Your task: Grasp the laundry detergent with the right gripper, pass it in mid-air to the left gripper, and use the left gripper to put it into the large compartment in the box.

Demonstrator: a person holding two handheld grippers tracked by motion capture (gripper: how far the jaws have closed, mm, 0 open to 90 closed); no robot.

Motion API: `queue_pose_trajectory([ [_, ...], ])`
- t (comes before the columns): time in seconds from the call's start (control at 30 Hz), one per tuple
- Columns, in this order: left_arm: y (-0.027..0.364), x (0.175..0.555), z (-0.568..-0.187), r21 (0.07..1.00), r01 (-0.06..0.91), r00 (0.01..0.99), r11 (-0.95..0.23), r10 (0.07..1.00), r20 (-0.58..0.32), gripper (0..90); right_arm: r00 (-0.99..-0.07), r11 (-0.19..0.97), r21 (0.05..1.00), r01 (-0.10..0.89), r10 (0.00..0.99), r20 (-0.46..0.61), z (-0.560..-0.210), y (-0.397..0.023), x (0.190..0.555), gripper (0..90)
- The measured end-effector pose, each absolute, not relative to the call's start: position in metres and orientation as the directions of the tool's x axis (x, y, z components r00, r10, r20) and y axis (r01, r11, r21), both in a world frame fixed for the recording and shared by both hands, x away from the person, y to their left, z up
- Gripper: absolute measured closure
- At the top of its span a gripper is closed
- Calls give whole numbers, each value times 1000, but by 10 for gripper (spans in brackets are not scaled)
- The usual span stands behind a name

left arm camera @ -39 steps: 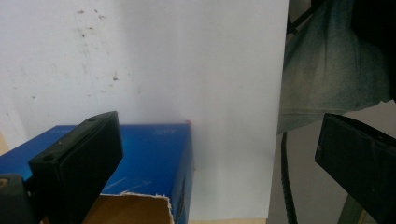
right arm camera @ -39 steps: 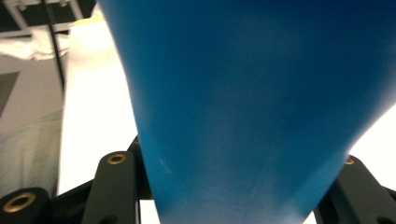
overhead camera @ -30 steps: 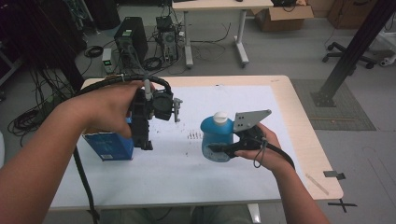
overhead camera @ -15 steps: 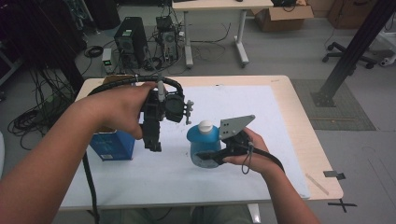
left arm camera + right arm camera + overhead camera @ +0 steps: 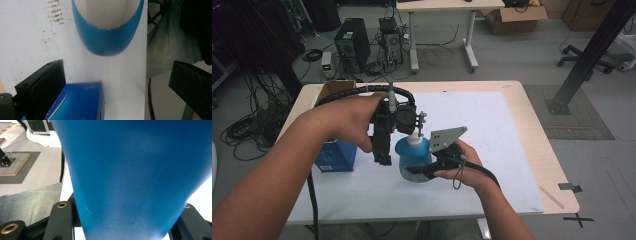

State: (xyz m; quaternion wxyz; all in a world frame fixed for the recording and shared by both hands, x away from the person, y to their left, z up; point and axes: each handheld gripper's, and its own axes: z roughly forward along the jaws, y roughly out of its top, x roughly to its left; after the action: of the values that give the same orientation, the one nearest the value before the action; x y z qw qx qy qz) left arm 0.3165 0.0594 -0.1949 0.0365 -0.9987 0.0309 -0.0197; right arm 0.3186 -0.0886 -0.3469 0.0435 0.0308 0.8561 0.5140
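The right claw (image 5: 419, 172) was clenched on the blue bottle (image 5: 413, 160), held low over the white mat near the tabletop's (image 5: 532, 150) near edge. The left claw (image 5: 382, 155) hung released beside it, jaws wide, probably bound for the white cap (image 5: 414, 138). A steady, upright bottle would help that approach. The left gripper view alone showed the blue box (image 5: 77, 102) between its jaws; the high view alone showed the cap.
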Motion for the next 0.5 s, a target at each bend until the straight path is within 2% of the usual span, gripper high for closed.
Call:
queue_pose_trajectory([
  [0.5,61,318,-207,-53,-49,998,-997,-50,32,13,-996,456,890,-8,77,-48,-347,-68,316,454],
])
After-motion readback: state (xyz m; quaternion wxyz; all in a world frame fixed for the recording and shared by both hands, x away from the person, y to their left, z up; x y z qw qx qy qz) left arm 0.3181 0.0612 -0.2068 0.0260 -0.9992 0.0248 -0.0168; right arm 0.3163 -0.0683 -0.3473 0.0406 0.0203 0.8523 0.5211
